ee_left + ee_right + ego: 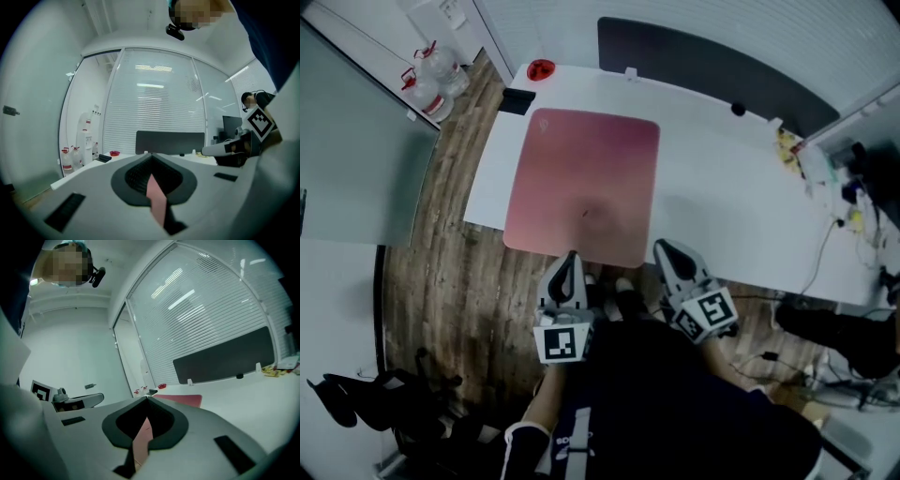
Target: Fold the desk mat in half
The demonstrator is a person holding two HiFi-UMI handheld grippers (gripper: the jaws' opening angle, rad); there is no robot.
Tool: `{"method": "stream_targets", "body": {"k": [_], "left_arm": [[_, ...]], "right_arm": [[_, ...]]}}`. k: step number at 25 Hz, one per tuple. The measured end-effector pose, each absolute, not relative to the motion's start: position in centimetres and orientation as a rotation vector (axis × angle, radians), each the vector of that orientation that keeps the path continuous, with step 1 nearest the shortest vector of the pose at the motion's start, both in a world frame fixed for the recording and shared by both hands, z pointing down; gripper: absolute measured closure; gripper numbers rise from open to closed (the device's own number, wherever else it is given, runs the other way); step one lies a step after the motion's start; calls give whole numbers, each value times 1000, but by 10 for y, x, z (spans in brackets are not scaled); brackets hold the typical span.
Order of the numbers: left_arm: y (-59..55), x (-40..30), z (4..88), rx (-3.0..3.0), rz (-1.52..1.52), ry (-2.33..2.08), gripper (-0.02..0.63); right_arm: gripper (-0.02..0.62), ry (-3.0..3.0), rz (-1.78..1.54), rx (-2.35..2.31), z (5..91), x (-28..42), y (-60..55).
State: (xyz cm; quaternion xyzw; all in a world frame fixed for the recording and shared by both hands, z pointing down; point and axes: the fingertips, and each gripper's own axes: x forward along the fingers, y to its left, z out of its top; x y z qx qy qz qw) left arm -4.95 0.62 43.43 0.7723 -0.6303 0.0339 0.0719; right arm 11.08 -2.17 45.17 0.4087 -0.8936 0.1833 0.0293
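Pink desk mat (586,178) flat on white table (722,187), near edge at table front. L gripper (571,257) & R gripper (660,247) side by side at that edge, each w/ jaws pinched together on the mat's edge; pink strip between pads in both gripper views.

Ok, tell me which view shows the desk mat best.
The head view: the whole pink desk mat lies flat on the white table. The left gripper view shows only a pink sliver clamped in the left gripper; the right gripper view shows a similar sliver in the right gripper plus a far strip.
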Motion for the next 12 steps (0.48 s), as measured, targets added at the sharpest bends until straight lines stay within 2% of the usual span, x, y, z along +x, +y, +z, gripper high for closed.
{"method": "stream_targets", "body": {"k": [12], "left_arm": [[-13,-85,445,2452,137,-1679,604]], "right_arm": [[592,-2642,587,1516,457,79,-18]]}}
